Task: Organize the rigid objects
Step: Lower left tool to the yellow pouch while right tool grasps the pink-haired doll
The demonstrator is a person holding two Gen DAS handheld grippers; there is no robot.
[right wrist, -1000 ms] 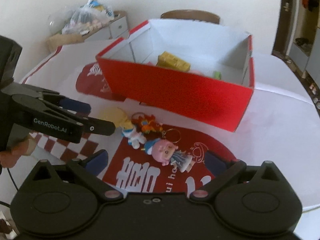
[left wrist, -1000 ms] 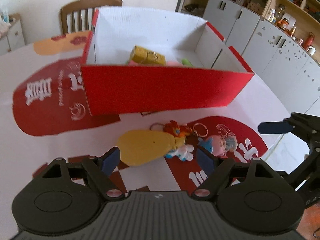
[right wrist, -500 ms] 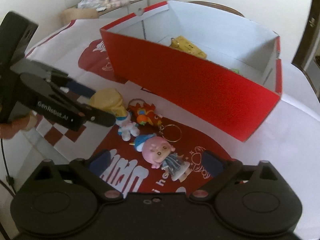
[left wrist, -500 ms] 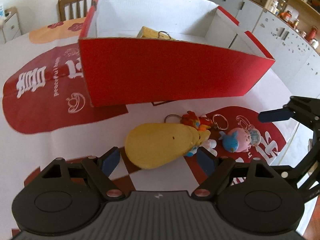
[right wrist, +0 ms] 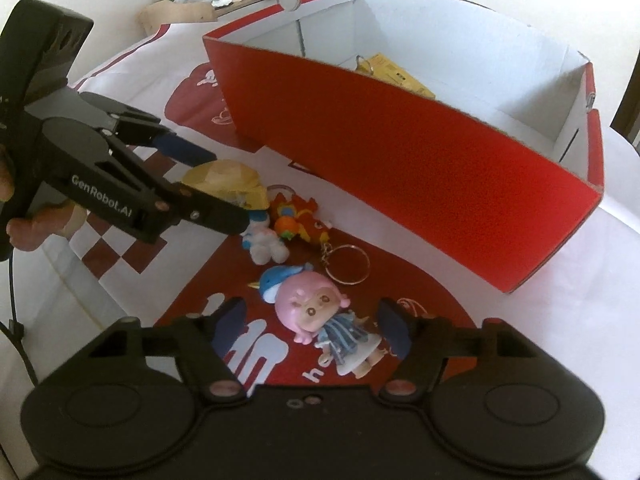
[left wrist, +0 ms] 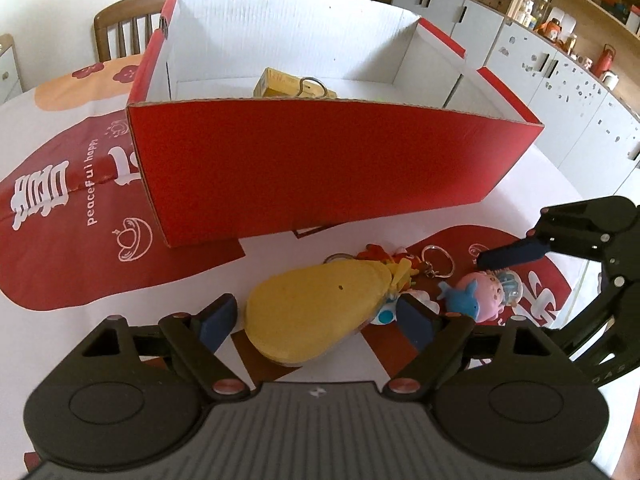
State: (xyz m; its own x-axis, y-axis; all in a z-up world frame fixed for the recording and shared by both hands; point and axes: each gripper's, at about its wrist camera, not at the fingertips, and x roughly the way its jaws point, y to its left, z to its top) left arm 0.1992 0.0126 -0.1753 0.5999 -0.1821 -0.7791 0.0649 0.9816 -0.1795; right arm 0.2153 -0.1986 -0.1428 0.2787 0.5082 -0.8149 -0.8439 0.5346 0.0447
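Both spread wide, empty — left gripper [left wrist: 316,316], marked "GenRobot.AI", straddles yellow toy [left wrist: 316,312]; right gripper [right wrist: 312,326] straddles pink doll [right wrist: 320,312].

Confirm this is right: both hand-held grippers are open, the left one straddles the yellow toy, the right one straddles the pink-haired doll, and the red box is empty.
One thing is wrong: the red box is not empty. The left wrist view shows a yellow item with a metal ring inside it. The rest holds: the left hand-held gripper is open around the yellow toy, and the right hand-held gripper is open around the pink-haired doll.
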